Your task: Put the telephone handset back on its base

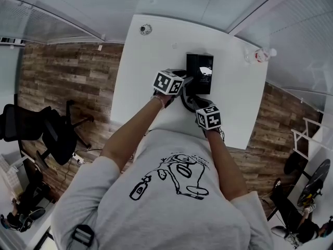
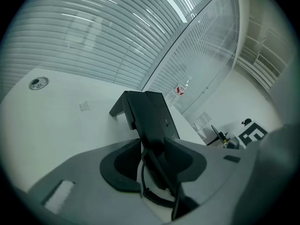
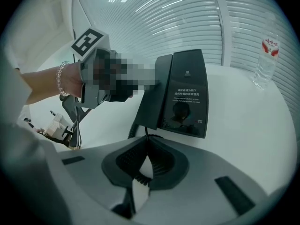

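— Two grippers are in your hands, both low over a white table [image 1: 130,82]. Your left gripper [image 2: 152,146] looks clamped on something black. Is that the handset?

— Yes. Your left jaws press on the black telephone handset [image 3: 153,95] from both sides, with no gap showing. The handset lies along the left side of the telephone base [image 3: 187,88], touching it, and its upper end is level with the top of the base.

— And your right gripper [image 3: 146,142]?

— Your right gripper sits just in front of the base, nearer your body. Its jaws are drawn together at the tips, and the coiled cord [image 2: 156,198] runs down from the phone into the narrow slot between them. They appear closed on the cord.

— How does the base stand?

— It is propped at a slant on the table, its black face turned towards you, with small pale print on it that is too fine to read. From the head view it sits near the middle of the table, just beyond both your grippers.

— What else is on the table?

— A clear water bottle [image 3: 267,55] with a red label stands upright at the far right corner, well apart from the phone. A small round disc [image 1: 145,29] is set into the far left of the tabletop. A beaded bracelet [image 3: 59,78] circles your left wrist.
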Demonstrator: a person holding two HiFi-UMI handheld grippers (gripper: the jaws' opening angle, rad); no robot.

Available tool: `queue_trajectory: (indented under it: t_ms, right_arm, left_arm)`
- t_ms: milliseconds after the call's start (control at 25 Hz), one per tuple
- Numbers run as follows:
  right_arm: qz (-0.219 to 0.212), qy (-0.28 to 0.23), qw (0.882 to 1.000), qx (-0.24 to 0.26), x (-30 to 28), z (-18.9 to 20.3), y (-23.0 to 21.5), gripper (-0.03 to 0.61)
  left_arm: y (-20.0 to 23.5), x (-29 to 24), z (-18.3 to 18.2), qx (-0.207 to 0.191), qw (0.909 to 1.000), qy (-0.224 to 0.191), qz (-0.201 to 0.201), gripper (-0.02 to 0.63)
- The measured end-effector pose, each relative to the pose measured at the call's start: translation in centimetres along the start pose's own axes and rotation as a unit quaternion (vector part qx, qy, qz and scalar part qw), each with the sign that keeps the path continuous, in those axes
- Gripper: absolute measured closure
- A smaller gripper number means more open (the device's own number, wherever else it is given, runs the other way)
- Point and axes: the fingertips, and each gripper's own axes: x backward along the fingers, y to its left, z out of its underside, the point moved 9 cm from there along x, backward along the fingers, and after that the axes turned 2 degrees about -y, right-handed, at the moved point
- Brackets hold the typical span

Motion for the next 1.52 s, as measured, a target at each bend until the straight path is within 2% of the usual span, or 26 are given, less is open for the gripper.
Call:
queue_trajectory:
  t_ms: [320, 560, 880, 1120, 1520]
  right_arm:
    - [-0.010, -0.007, 1.000, -0.023, 0.0, 0.0, -0.2, 0.568]
    - [-0.010, -0.015, 0.999, -0.036, 0.1, -0.1, -0.4, 0.568]
    - [-0.002, -0.024, 0.998, -0.062, 0.0, -0.3, -0.6, 0.568]
    - [0.002, -0.016, 0.998, -0.059, -0.7, -0.1, -0.7, 0.568]
    - [0.012, -0.025, 0.998, -0.057, -0.4, 0.0, -0.8, 0.558]
  left_arm:
    - [-0.5, 0.3, 0.1, -0.024, 0.9996, 0.000, -0.012, 0.462]
    - [-1.4, 1.0, 1.6, -0.027, 0.9995, 0.010, -0.011, 0.460]
    - [-3.2, 1.2, 4.6, -0.050, 0.9970, 0.058, -0.011, 0.460]
    - [-2.9, 0.1, 5.5, -0.062, 0.9941, 0.073, -0.051, 0.463]
    - [-2.5, -0.3, 5.4, -0.059, 0.9942, 0.075, -0.048, 0.460]
